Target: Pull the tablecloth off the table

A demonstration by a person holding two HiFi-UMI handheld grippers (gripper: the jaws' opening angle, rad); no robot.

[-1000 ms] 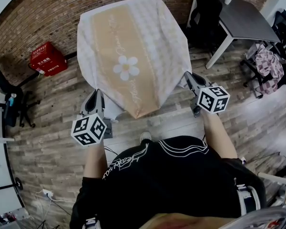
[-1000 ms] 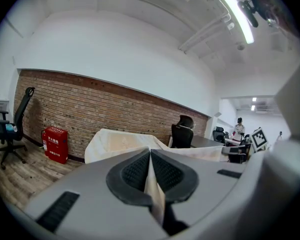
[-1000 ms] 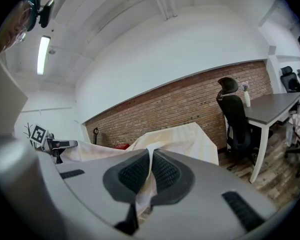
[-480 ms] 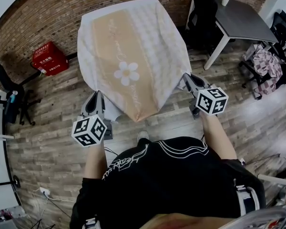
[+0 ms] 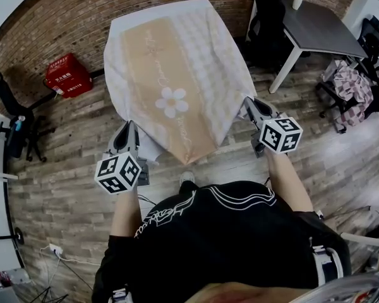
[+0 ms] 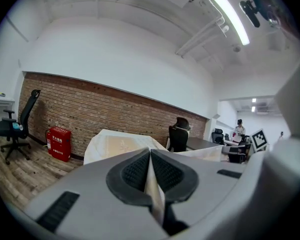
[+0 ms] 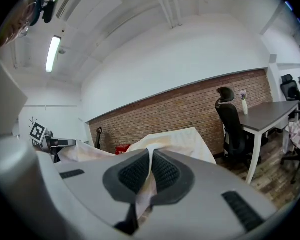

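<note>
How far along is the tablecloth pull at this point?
Done: the left tongs and right tongs are each shut on a near corner of the white and beige flower-print tablecloth. In hand: its near end hangs held between them. Left: most of the cloth still covers the table, which is hidden beneath it.

This is an office with a loft-like finish. A grey desk on white legs stands at the far right with a black swivel chair pulled up to it, and another swivel chair stands at the left. A brick wall runs along the far side above a wood-plank floor, with a red fire-equipment box at its foot. A strip light hangs from the white ceiling.
</note>
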